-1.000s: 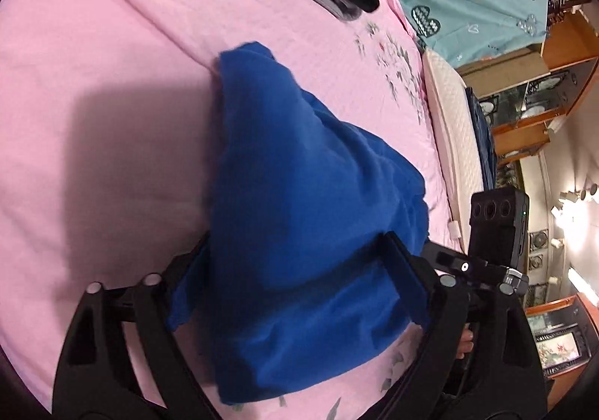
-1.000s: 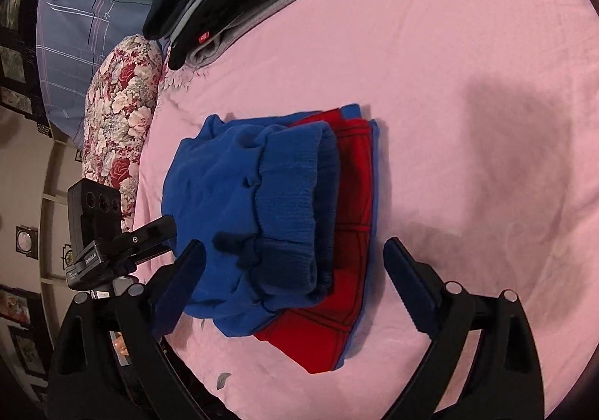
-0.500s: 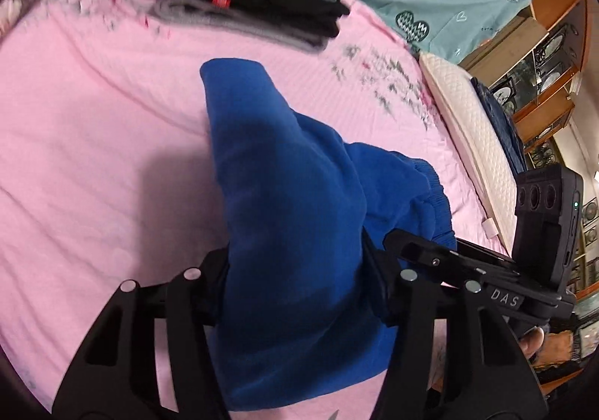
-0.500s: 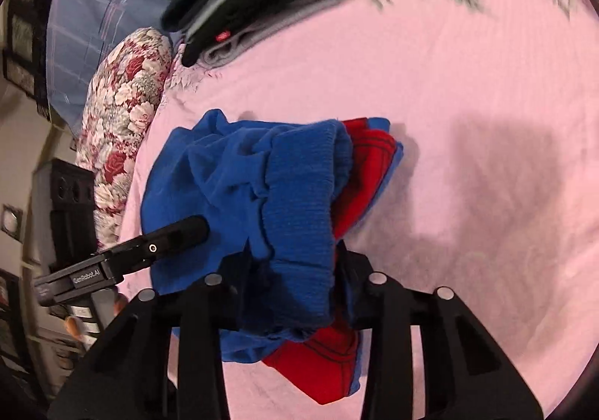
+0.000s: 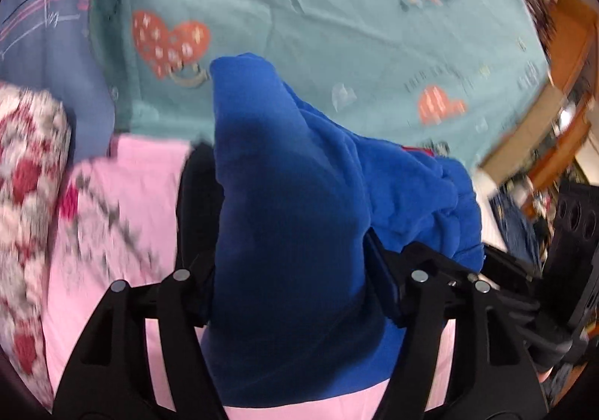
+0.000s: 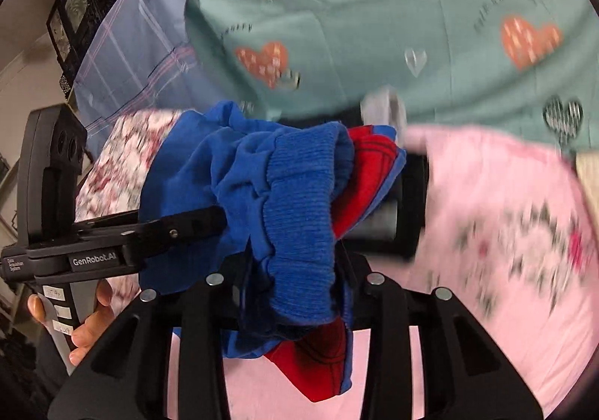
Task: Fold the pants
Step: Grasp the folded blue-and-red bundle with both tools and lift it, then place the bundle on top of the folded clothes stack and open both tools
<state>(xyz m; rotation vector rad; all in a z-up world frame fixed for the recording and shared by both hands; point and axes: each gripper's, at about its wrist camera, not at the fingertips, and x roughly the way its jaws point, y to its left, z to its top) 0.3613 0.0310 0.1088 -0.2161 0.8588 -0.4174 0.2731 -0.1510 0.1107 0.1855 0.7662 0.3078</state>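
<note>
Between the left gripper's 2 black fingers sits a thick fold of the blue pants, and the jaws are closed in on it from both sides. The cloth bulges up past the fingertips and hangs down below them to the bottom of the left view. At the right gripper the jaws are likewise drawn tight, pinching the ribbed blue waistband; red fabric with dark lines shows beneath and beside it, part of the same bundle. Both grippers hold that 1 bundle, lifted clear above the pink sheet.

From the right view, the left gripper reaches in from the left and bites the bundle's side, and a bare hand grips its handle. A dark folded stack lies just behind the pants on the sheet, blurred. Farther back spreads a teal quilt with hearts, a blue plaid cover to its left, and a red floral pillow at the bed's edge. Wooden furniture stands at the far right of the left view.
</note>
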